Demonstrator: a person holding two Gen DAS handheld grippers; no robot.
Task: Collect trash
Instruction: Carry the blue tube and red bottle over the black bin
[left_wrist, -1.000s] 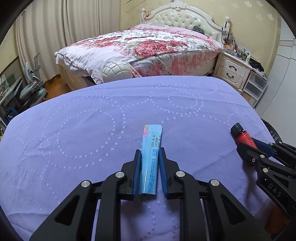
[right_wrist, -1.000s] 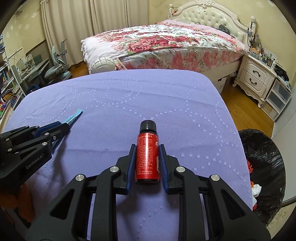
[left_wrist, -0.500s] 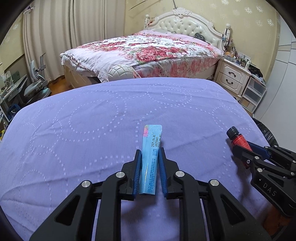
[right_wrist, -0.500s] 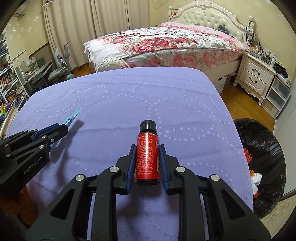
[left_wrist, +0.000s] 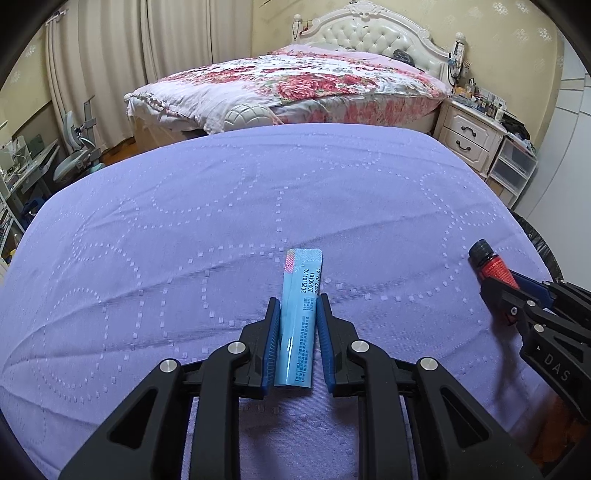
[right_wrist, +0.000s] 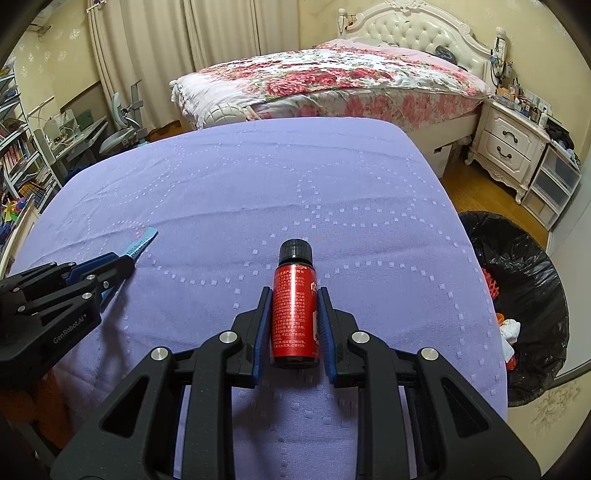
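Note:
My left gripper (left_wrist: 297, 306) is shut on a light blue sachet (left_wrist: 300, 314) with printed dates and holds it above the purple cloth-covered table (left_wrist: 221, 229). My right gripper (right_wrist: 293, 299) is shut on a small red bottle (right_wrist: 294, 314) with a black cap, also above the table. In the left wrist view the right gripper (left_wrist: 495, 291) with the bottle (left_wrist: 491, 264) sits at the right edge. In the right wrist view the left gripper (right_wrist: 122, 264) with the sachet (right_wrist: 142, 240) is at the left.
A bin lined with a black bag (right_wrist: 517, 295), holding some trash, stands on the floor by the table's right edge. A bed with a floral quilt (right_wrist: 332, 81) lies beyond the table. A white nightstand (right_wrist: 513, 147) is at the right, shelves and a chair (right_wrist: 122, 122) at the left.
Both grippers have risen a little above the table with their objects still held. The view takes in more of the room and the bin.

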